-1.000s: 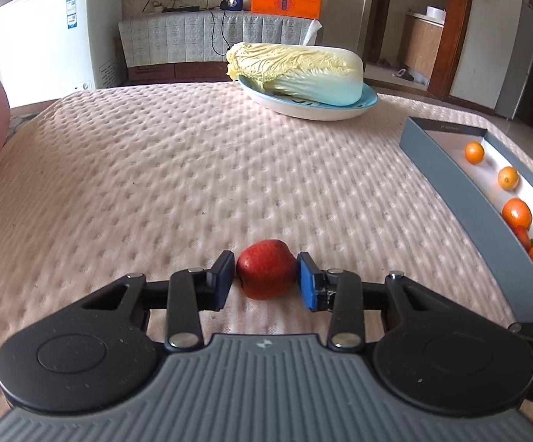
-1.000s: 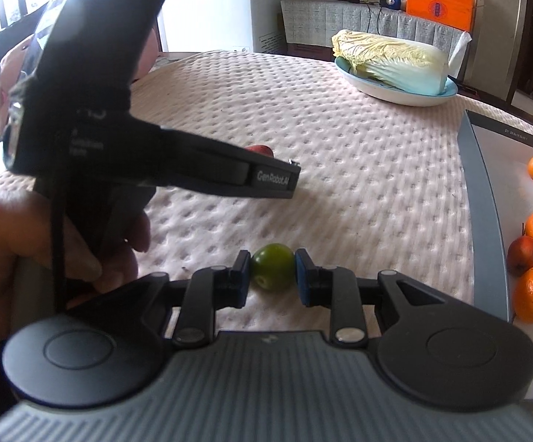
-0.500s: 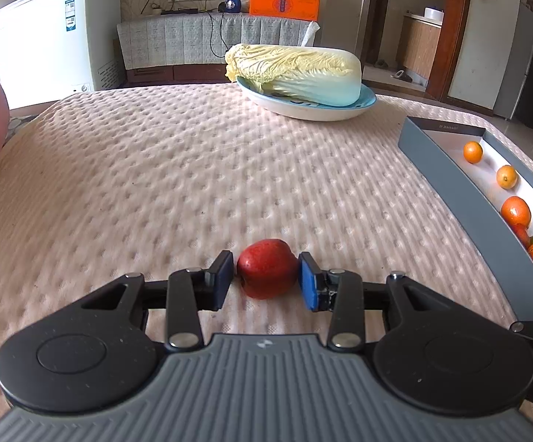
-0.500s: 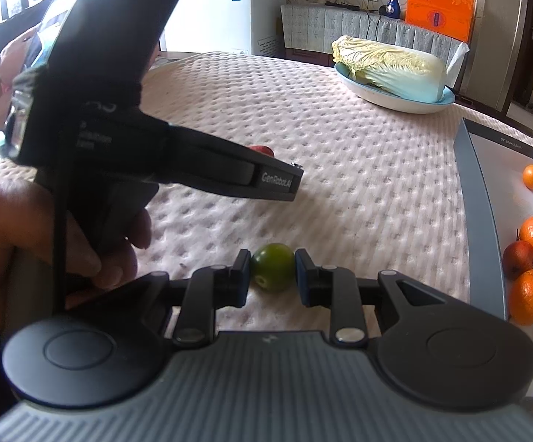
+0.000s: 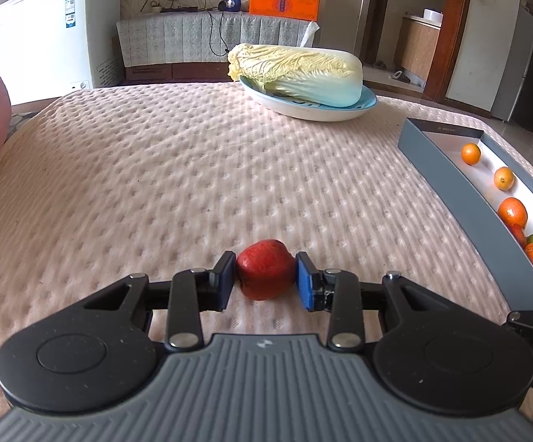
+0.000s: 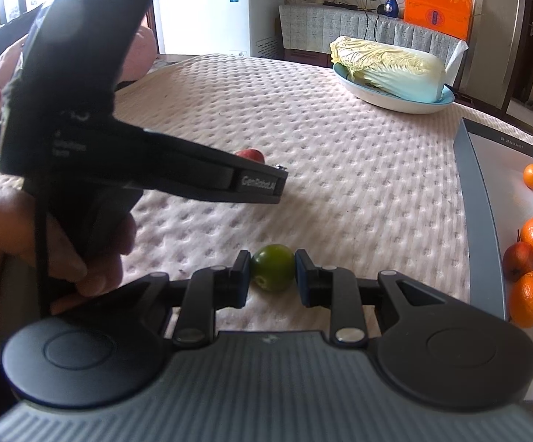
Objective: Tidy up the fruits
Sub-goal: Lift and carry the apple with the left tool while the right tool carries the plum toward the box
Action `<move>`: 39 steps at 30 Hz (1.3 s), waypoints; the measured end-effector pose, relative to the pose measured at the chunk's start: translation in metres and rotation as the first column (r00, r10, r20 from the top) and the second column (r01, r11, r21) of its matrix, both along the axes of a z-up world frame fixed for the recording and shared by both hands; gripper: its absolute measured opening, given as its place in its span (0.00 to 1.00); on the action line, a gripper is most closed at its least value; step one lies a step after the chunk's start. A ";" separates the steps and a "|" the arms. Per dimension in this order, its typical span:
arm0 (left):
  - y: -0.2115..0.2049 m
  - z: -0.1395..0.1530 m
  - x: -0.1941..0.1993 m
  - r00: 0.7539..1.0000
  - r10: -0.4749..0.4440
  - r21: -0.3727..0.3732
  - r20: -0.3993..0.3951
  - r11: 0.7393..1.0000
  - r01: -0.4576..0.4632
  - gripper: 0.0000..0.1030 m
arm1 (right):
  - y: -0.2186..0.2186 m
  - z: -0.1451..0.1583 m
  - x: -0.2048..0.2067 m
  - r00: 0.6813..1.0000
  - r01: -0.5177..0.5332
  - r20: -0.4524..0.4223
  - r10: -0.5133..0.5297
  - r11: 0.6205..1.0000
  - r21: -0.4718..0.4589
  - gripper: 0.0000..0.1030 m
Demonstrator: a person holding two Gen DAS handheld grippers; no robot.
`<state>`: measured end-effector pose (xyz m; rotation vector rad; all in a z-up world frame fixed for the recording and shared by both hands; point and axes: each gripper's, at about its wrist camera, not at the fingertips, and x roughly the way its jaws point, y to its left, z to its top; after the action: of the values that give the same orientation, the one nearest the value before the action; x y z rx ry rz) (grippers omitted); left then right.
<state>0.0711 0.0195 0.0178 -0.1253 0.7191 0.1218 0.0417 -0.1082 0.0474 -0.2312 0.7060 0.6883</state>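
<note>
A red apple (image 5: 264, 269) rests on the pink quilted tabletop, low in the left wrist view. My left gripper (image 5: 265, 270) straddles it; its jaws are closing and both blue pads touch the apple's sides. In the right wrist view a small green citrus (image 6: 273, 268) lies on the cloth with my right gripper (image 6: 272, 270) shut on it. The left gripper's body (image 6: 137, 169), held by a hand (image 6: 27, 243), crosses that view on the left, and the apple (image 6: 250, 154) peeks out behind it.
A grey-walled tray (image 5: 450, 191) holding several oranges and other fruit runs along the right edge, also the tray (image 6: 482, 221) in the right wrist view. A Chinese cabbage (image 5: 299, 70) lies on a blue plate (image 5: 367, 103) at the far side. A white freezer stands beyond.
The left gripper's pads have drawn in from small gaps onto the apple's sides. The right gripper and the green citrus have not moved.
</note>
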 end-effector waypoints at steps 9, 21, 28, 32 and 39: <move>0.023 0.006 -0.013 0.999 0.037 0.011 0.003 0.999 -0.037 0.39 | 0.012 -0.002 0.002 1.000 -0.003 0.009 0.002 1.000 0.006 0.28; 0.051 0.004 -0.031 1.000 0.013 0.031 -0.027 0.999 -0.012 0.40 | 0.015 -0.003 -0.002 0.997 -0.019 0.078 0.024 0.998 -0.057 0.30; 0.049 0.003 -0.031 0.999 0.020 0.034 -0.034 0.999 -0.019 0.40 | 0.015 -0.003 -0.004 0.997 -0.012 0.075 0.017 0.998 -0.066 0.30; 0.053 0.004 -0.032 0.999 0.017 -0.004 -0.030 1.000 -0.018 0.39 | 0.013 -0.002 0.001 0.999 -0.011 0.052 0.013 0.999 -0.049 0.28; 0.054 0.007 -0.036 0.999 0.016 -0.003 -0.031 1.000 -0.016 0.39 | 0.006 0.005 0.006 0.999 0.022 0.032 -0.023 1.000 0.012 0.28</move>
<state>0.0350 0.0739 0.0245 -0.1323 0.7498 0.1383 0.0478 -0.1018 0.0525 -0.2231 0.6725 0.6655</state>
